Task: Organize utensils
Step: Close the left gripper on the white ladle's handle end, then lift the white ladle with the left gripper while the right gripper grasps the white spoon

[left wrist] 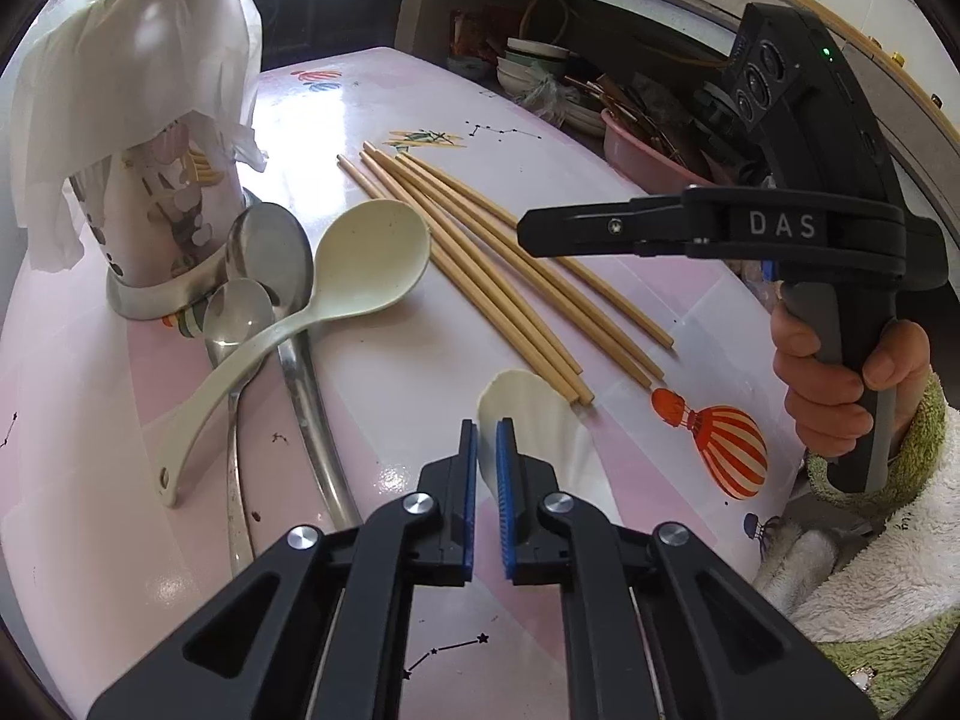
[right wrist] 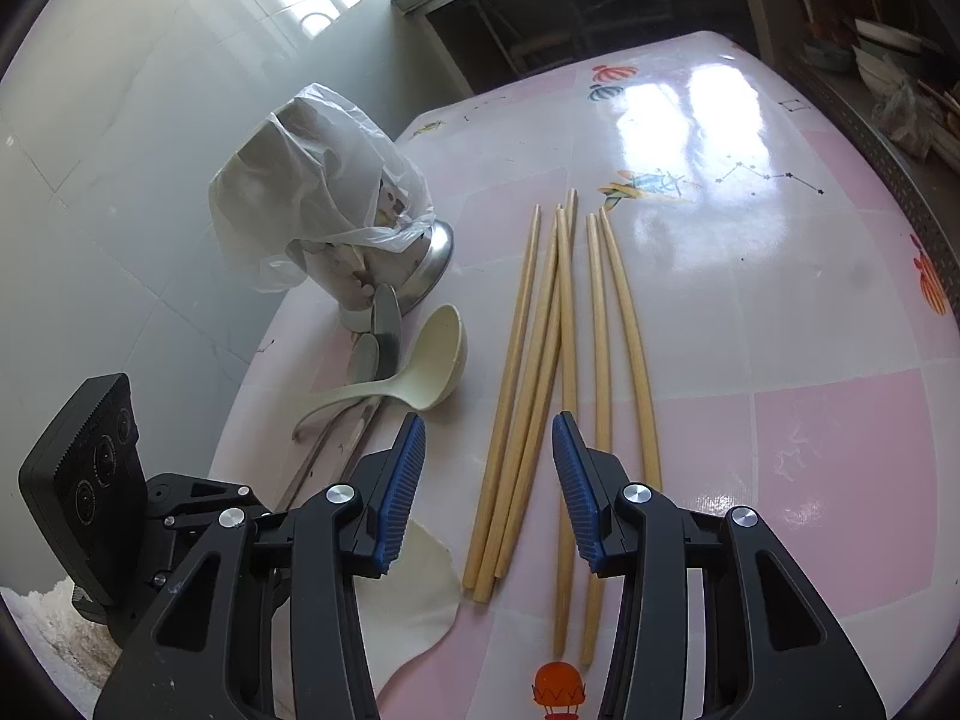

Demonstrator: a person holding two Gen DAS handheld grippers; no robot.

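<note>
Several bamboo chopsticks (left wrist: 498,276) lie side by side on the pink table; they also show in the right wrist view (right wrist: 540,372). A cream ladle (left wrist: 336,282), also in the right wrist view (right wrist: 420,372), rests across two steel spoons (left wrist: 264,276) beside a holder cup (left wrist: 156,222) draped in a white plastic bag. My left gripper (left wrist: 487,438) is shut on a cream spoon (left wrist: 534,420), whose bowl shows in the right wrist view (right wrist: 420,588). My right gripper (right wrist: 489,450) is open, hovering over the near ends of the chopsticks.
The holder cup (right wrist: 354,252) stands on a steel dish by the tiled wall. Stacked bowls (left wrist: 534,66) and a pink basin (left wrist: 636,150) fill the shelf beyond the table's far edge. The table (right wrist: 780,312) has a glossy patterned cover.
</note>
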